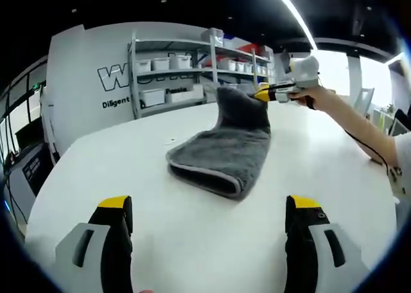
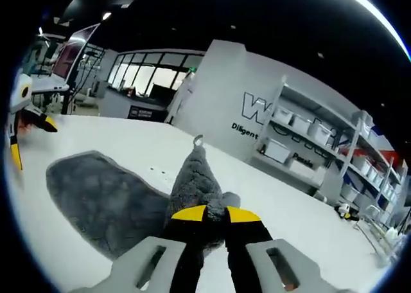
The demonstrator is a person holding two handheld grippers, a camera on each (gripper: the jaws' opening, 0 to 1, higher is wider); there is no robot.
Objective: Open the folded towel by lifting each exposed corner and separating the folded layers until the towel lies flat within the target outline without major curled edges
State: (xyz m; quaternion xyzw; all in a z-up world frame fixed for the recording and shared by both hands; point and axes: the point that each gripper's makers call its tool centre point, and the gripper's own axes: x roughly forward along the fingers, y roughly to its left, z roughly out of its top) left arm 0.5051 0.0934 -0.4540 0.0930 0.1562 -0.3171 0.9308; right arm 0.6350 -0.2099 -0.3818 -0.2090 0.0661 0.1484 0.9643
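Mid-table, the grey towel (image 1: 225, 153) lies still folded, its far corner lifted off the table (image 1: 128, 177) in my right gripper (image 2: 207, 214), jaws clamped on it. My left gripper (image 1: 209, 209) waits nearer the folded edge, jaws apart.
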